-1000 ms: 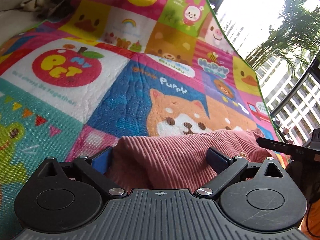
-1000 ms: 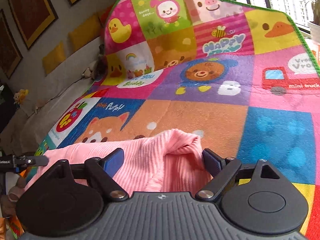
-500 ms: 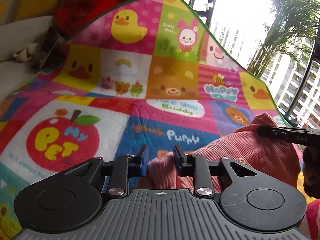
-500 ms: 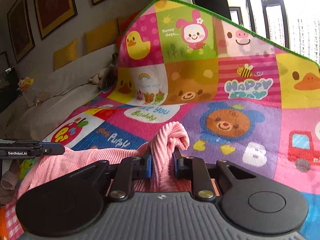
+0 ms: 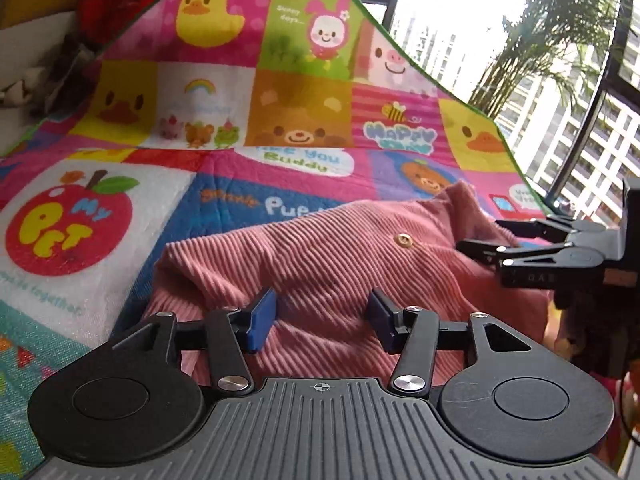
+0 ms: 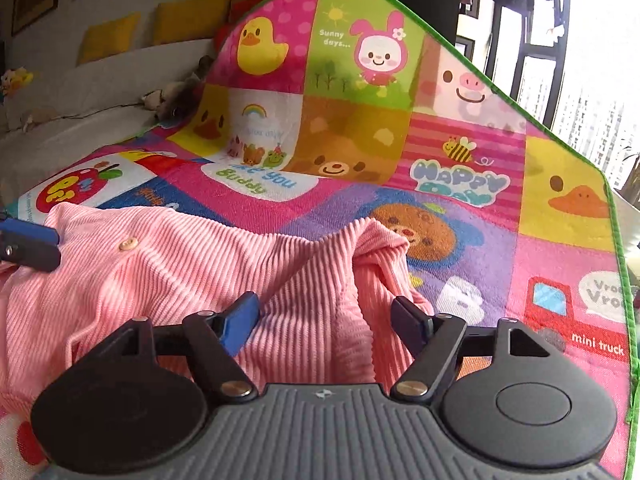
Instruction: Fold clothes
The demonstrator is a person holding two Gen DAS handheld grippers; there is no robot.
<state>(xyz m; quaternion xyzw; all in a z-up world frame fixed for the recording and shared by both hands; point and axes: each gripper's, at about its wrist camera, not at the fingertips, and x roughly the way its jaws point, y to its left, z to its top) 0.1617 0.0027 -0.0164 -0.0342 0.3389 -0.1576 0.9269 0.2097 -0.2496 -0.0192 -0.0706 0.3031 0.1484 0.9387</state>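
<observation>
A pink corduroy garment (image 5: 320, 256) with a small round button (image 5: 404, 240) lies bunched on a colourful patchwork mat (image 5: 120, 216). My left gripper (image 5: 322, 320) hovers low over its near part. Its jaws are opening and the blue pads stand clear of the cloth that lies between them. My right gripper (image 5: 480, 246) shows at the garment's right end. In the right wrist view the garment (image 6: 180, 272) runs leftward, with a raised fold (image 6: 380, 248) ahead. The right gripper (image 6: 326, 320) is opening too, with cloth between its pads but not pinched. One of the left gripper's fingertips (image 6: 28, 244) shows at the left edge.
The mat (image 6: 460, 188) climbs up at the back over a sofa with yellow cushions (image 6: 108, 36) and small soft toys (image 6: 172, 96). Its green edge (image 6: 624, 280) runs along the right. Tall windows and a palm plant (image 5: 560, 20) stand beyond.
Both grippers closed on pinches of the pink garment and carried them forward over the mat. Both now stand open again, and the cloth lies slack beneath them.
</observation>
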